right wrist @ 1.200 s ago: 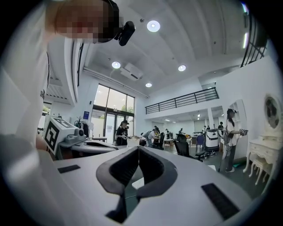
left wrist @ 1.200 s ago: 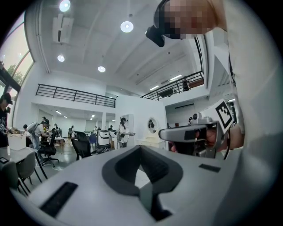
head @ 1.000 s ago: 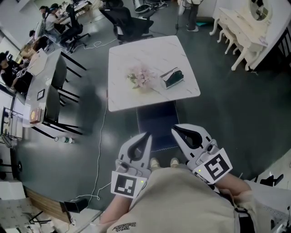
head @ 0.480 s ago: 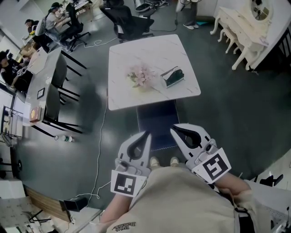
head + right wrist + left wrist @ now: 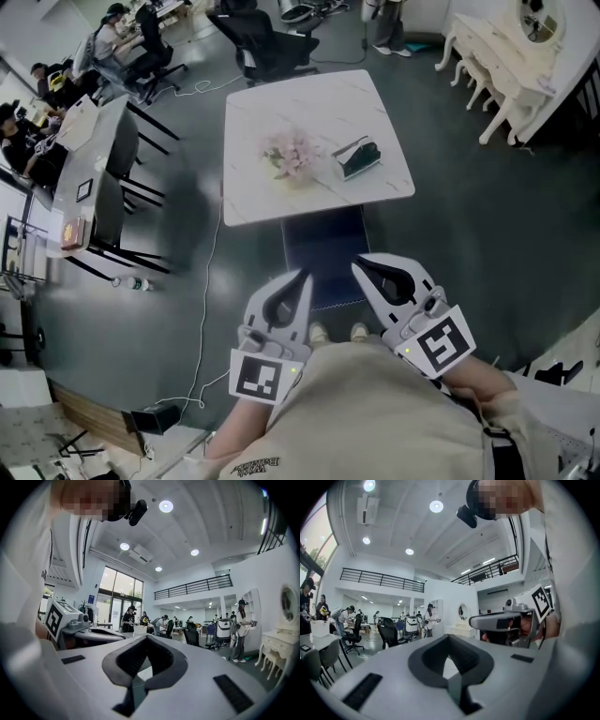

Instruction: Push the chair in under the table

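In the head view a white marble table [image 5: 309, 103] stands ahead, with a pink flower bunch [image 5: 292, 155] and a dark box [image 5: 357, 159] on it. A dark chair [image 5: 324, 251] sits at the table's near edge, its seat partly under the top. Both grippers are held level near my body, over the chair's near end. The left gripper [image 5: 302, 278] and the right gripper [image 5: 359, 268] are shut with nothing in them; whether they touch the chair I cannot tell. Each gripper view shows its own shut jaws, left gripper [image 5: 449, 638], right gripper [image 5: 147, 638], and the other gripper beside it.
A white dressing table [image 5: 497, 56] stands at the back right. Black office chairs [image 5: 267, 47] are behind the table. A grey desk [image 5: 103, 169] with people seated beyond it is at the left. A white cable [image 5: 211, 281] and a bottle [image 5: 131, 288] lie on the floor.
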`<state>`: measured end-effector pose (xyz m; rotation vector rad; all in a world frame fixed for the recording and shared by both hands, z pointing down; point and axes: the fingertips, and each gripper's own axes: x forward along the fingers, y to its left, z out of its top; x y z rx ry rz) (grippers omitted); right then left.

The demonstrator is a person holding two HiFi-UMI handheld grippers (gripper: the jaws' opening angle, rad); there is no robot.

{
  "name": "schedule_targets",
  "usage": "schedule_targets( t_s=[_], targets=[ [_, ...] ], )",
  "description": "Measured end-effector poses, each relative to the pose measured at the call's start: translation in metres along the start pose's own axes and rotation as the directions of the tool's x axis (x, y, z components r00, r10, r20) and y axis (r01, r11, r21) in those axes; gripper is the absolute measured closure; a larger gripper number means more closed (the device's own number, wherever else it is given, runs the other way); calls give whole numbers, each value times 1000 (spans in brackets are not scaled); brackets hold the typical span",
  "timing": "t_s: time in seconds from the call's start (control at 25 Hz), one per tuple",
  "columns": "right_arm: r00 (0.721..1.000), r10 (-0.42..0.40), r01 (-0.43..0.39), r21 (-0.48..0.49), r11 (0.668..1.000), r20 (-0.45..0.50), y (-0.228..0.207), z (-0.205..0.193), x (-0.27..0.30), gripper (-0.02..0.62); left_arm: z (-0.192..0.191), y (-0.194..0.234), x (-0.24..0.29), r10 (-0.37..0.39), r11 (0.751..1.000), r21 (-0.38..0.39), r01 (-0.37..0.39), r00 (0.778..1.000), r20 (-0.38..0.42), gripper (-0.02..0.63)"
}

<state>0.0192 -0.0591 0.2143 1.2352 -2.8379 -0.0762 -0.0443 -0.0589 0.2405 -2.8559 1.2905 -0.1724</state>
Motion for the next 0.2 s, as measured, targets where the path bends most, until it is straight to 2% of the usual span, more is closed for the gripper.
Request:
schedule_targets(
  t_s=[0.2],
  targets=[
    [1000, -6, 6, 7, 1000, 2, -3, 1, 1, 586, 0, 2, 0, 1, 1000, -6, -1, 1000, -5, 597]
  ],
)
